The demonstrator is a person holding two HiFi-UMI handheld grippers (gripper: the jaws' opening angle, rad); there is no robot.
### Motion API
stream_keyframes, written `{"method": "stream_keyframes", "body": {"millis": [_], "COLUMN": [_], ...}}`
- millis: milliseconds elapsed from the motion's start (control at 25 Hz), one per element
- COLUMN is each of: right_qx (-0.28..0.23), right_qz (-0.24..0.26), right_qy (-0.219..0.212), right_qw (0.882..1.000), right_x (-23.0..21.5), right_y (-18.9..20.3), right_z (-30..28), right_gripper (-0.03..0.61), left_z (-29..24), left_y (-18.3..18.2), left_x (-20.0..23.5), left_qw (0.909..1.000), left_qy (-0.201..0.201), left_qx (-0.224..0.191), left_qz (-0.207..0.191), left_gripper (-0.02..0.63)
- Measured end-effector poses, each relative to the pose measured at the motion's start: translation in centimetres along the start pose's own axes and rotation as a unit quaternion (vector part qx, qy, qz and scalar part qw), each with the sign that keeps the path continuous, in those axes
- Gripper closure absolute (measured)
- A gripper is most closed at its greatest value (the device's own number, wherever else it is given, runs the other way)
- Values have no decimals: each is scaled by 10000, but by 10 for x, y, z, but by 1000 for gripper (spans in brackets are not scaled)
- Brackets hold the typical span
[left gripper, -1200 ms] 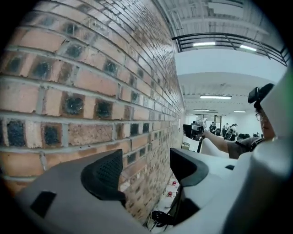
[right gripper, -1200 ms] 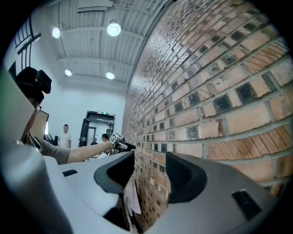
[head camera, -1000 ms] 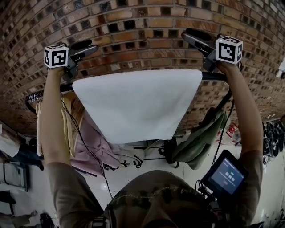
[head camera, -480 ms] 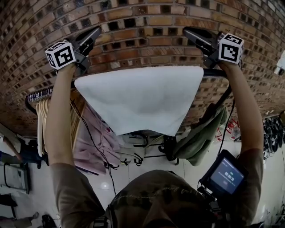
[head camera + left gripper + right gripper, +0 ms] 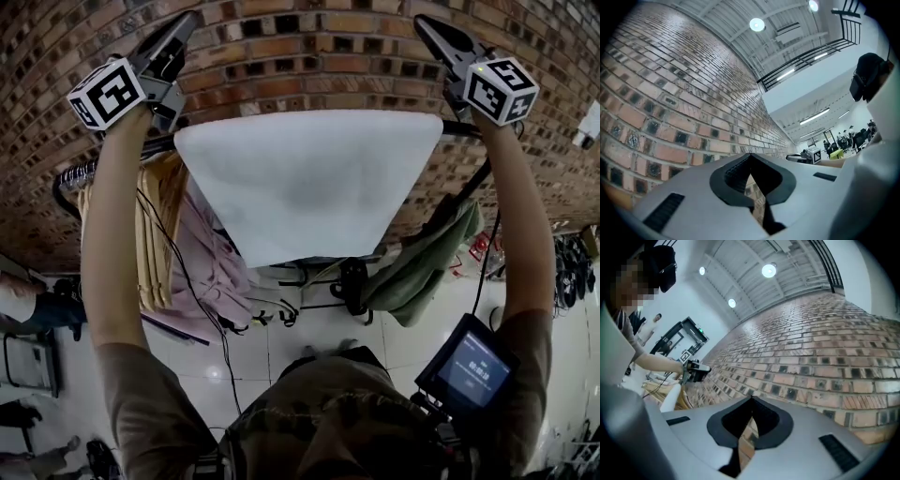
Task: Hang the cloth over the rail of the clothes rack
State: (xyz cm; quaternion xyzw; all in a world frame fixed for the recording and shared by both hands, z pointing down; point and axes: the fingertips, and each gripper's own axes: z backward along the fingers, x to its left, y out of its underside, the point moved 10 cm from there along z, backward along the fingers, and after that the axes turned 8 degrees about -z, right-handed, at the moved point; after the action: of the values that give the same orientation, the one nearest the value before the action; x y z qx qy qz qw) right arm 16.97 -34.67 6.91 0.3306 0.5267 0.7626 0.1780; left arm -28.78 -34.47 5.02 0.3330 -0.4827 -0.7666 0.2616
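The white cloth (image 5: 309, 178) hangs draped over the black rail (image 5: 461, 128) of the clothes rack, spread flat between my two arms. My left gripper (image 5: 186, 21) is raised above the cloth's left top corner, shut and empty, apart from the cloth. My right gripper (image 5: 424, 22) is up above the right top corner, also shut with nothing in it. In the left gripper view the jaws (image 5: 750, 155) meet in front of the brick wall. The right gripper view shows the same, with the jaws (image 5: 751, 399) together and the left gripper (image 5: 696, 371) far off.
A brick wall (image 5: 309, 56) stands close behind the rail. Beige garments (image 5: 150, 244) and a pink one (image 5: 211, 272) hang at the left, a green one (image 5: 422, 272) at the right. A small screen (image 5: 469, 367) sits by my right arm.
Both grippers have lifted up away from the cloth's top corners and their jaws have gone from open to shut. The cloth stays draped on the rail.
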Motion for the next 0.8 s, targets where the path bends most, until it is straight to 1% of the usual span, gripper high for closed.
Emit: {"method": "stream_keyframes", "body": {"millis": [40, 80, 160, 240, 320, 400, 520, 680, 800], "right_qx": [-110, -249, -496, -589, -577, -474, -191, 279, 473], "right_qz": [-97, -316, -942, -1609, -2013, -2152, -2228, -2090, -2054], "right_qy": [82, 100, -6, -204, -426, -567, -633, -810, -963], "right_qw": [9999, 9991, 9943, 9850, 9769, 9738, 9726, 9741, 9728], "right_x": [1, 3, 11, 25, 47, 71, 103, 149, 191], "right_y": [-12, -24, -43, -47, -45, -38, -17, 7, 22], "right_z": [6, 13, 30, 51, 75, 102, 148, 207, 246], "right_gripper": [574, 574, 574, 574, 574, 574, 574, 574, 574], "left_z": [4, 8, 15, 25, 41, 63, 102, 150, 187], "left_y": [-6, -11, -21, -27, -28, -24, -8, 18, 37], "left_x": [-8, -16, -39, -67, -97, -130, -188, -270, -329], "left_qw": [10000, 9999, 9991, 9978, 9974, 9978, 9966, 9918, 9874], "left_qy": [24, 19, -30, -103, -174, -262, -445, -771, -907], "left_qx": [6, 18, 103, 263, 401, 515, 692, 974, 1149], "left_qz": [-42, -137, -414, -605, -568, -321, 88, 294, 605], "left_gripper": [611, 611, 611, 611, 611, 611, 611, 611, 611]}}
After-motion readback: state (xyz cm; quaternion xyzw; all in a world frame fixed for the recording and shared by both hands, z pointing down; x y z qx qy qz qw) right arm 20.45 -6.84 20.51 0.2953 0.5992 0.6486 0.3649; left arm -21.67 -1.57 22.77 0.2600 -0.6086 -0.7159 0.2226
